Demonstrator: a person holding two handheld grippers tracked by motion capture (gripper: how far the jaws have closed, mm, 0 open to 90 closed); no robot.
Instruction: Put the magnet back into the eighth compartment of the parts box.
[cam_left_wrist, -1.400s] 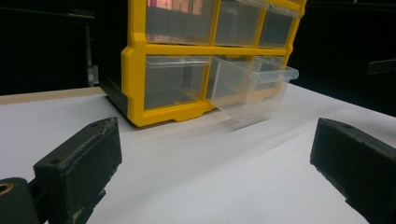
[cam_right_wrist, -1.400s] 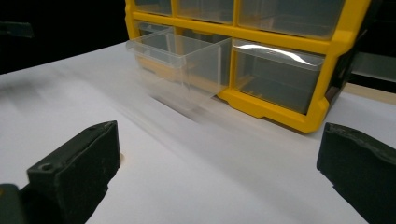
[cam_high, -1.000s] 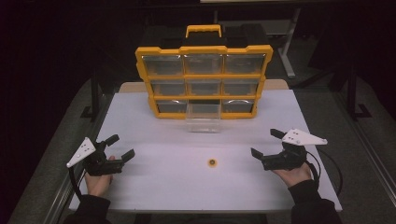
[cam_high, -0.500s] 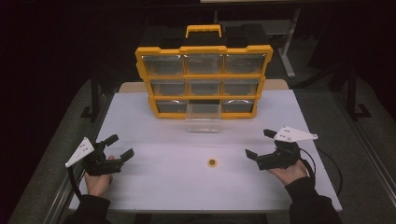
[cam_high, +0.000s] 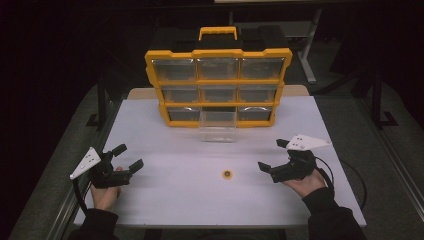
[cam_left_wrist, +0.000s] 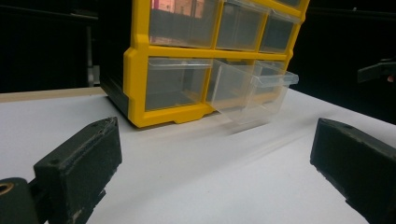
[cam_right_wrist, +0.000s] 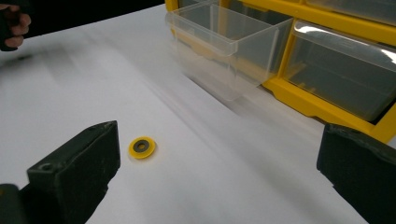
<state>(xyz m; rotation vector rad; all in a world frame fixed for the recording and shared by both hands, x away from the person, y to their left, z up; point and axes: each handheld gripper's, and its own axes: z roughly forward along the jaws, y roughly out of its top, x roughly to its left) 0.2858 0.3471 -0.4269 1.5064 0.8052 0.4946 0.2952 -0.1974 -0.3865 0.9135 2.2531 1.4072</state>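
A small yellow ring with a dark hole (cam_high: 227, 174) (cam_right_wrist: 142, 147) lies flat on the white table (cam_high: 190, 200). A yellow organizer of clear drawers (cam_high: 218, 86) (cam_left_wrist: 173, 60) stands upright at the back. Its bottom middle clear drawer (cam_high: 217, 126) (cam_left_wrist: 250, 91) (cam_right_wrist: 224, 46) is pulled out and looks empty. My right gripper (cam_high: 272, 155) (cam_right_wrist: 215, 172) is open, a short way to the right of the ring, jaws pointing left. My left gripper (cam_high: 128, 157) (cam_left_wrist: 217, 172) is open near the table's left edge with nothing between its jaws.
The table's front edge runs just in front of both hands. A cable (cam_high: 345, 175) trails from the right gripper across the table's right side. Dark floor and table legs (cam_high: 310, 60) surround the table.
My right gripper has moved left toward the yellow ring. The left gripper has stayed where it was. The ring and drawer have not moved.
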